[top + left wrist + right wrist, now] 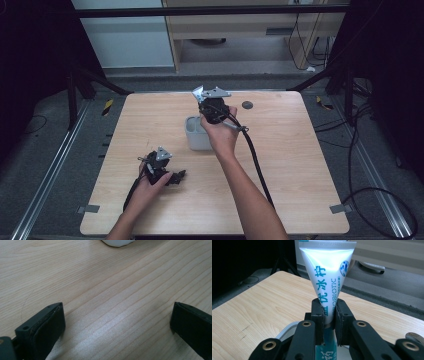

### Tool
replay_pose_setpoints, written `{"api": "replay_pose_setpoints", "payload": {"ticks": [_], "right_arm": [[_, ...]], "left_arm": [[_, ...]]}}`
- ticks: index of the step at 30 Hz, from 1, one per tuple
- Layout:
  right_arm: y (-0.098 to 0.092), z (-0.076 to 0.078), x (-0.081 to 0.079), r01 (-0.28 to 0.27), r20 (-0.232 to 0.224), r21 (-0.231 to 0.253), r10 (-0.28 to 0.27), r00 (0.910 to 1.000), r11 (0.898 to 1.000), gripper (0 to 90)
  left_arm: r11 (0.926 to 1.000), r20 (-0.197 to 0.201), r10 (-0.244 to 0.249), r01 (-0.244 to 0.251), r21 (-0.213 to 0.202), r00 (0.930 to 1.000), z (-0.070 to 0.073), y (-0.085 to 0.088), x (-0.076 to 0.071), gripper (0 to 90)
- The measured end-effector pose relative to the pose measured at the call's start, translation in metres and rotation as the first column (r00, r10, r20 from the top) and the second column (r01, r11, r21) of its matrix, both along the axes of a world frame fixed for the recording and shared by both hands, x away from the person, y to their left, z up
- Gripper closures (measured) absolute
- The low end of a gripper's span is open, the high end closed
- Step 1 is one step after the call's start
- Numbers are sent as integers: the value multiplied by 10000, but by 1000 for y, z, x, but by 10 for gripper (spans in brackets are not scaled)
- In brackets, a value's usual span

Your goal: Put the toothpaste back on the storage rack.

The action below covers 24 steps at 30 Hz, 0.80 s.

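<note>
Jaws of the right gripper (329,315) clench a white tube (327,272) reading "PROBIOTIC"; left gripper (117,322) released.

White toothpaste tube (325,277) upright, crimped end up, over white cup (196,134) on table.

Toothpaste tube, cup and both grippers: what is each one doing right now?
Toothpaste tube: upright, crimped end up, clamped at its lower part.
White cup: upright on the table, below the tube.
Right gripper: jaws shut on the tube.
Left gripper: jaws open, nothing between them.
</note>
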State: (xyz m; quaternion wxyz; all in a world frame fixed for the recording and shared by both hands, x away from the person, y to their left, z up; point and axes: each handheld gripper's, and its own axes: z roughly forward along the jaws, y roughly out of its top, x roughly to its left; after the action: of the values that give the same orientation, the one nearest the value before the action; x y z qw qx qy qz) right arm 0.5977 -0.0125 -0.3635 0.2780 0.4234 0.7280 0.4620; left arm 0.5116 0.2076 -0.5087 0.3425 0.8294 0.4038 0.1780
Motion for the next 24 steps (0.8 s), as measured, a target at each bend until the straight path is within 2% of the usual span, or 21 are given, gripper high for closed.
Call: {"api": "replay_pose_setpoints", "payload": {"ticks": [24], "right_arm": [[4,-14,-3,-14,-270,-144,10,9996,9999,794]], "left_arm": [[10000,6,-17,17,1,10000,0,0,0,0]]}}
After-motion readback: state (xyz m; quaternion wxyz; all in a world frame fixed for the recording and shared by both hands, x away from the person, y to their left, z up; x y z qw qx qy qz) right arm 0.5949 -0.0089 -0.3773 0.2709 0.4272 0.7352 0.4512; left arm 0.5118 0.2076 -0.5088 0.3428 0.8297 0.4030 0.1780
